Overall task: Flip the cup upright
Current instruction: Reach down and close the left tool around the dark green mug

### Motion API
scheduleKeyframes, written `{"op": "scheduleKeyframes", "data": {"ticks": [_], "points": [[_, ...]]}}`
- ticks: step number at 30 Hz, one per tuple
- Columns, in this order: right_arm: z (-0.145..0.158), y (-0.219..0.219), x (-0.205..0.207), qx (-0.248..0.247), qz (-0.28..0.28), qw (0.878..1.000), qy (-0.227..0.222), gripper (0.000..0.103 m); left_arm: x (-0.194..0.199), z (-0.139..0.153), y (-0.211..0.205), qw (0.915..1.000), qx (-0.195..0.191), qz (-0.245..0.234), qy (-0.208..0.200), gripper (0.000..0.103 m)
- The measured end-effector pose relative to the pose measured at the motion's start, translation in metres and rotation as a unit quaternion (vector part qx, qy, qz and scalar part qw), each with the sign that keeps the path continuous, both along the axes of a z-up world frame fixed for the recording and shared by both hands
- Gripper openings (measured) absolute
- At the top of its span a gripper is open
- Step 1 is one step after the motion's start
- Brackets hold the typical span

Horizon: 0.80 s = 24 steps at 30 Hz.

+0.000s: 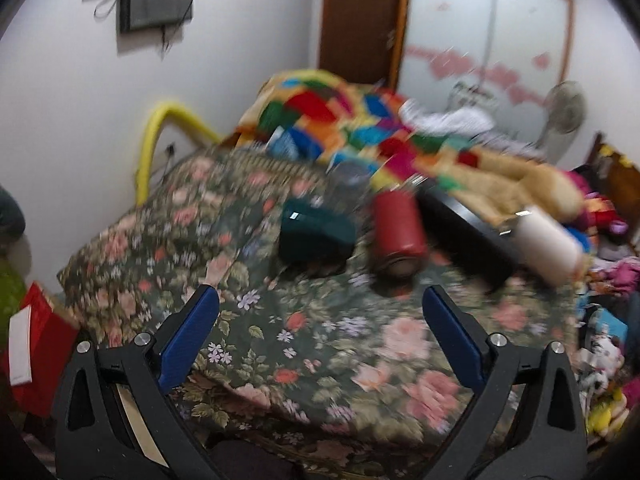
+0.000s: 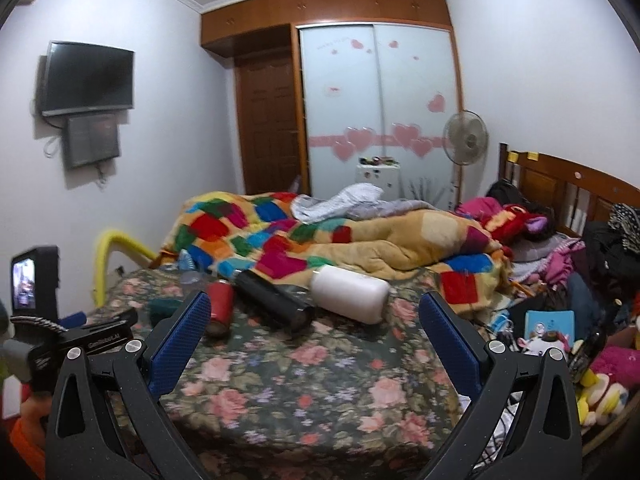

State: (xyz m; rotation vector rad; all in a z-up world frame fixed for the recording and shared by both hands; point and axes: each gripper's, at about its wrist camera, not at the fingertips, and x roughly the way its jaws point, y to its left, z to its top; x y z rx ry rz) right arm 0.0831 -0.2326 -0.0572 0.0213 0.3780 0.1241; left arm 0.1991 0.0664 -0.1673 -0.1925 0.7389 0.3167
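Several cups lie on their sides on the floral bed cover: a dark green one, a red one, a black one and a white one. The right wrist view shows the red, black and white cups, and a part of the green one. My left gripper is open and empty, short of the green and red cups. My right gripper is open and empty, short of the black and white cups.
A patchwork blanket is heaped behind the cups. Clothes and soft toys crowd the bed's right side. A yellow rail stands at the bed's left edge. The left gripper's body and camera show at left. A clear plastic bottle lies behind the green cup.
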Motion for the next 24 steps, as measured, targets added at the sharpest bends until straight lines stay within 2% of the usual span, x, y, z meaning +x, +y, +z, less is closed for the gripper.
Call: {"op": "scheduleKeyframes", "data": {"ticks": [2,6,11,20,24], "points": [[-0.004,-0.005,0.008,-0.004,-0.009,1.0,0.007,0.103,0.024,-0.018,0.009,0.9995,-0.019,0.009,0.024,0.097],[-0.014,-0.014,0.024,-0.006,-0.024,0.999,0.024,0.103,0.065,-0.04,0.026,0.9944,-0.09,0.035,0.042,0.096],[-0.028,-0.027,0.044,0.002,-0.041,0.998,0.051,0.103,0.111,-0.067,0.048,0.9784,-0.177,0.082,0.068,0.093],[-0.047,-0.043,0.071,0.002,-0.069,0.994,0.082,0.103,0.137,-0.081,0.064,0.9668,-0.2,0.147,0.059,0.093],[-0.05,-0.044,0.077,0.0,-0.073,0.994,0.087,0.103,0.146,-0.09,0.071,0.9648,-0.194,0.162,0.073,0.087]]}}
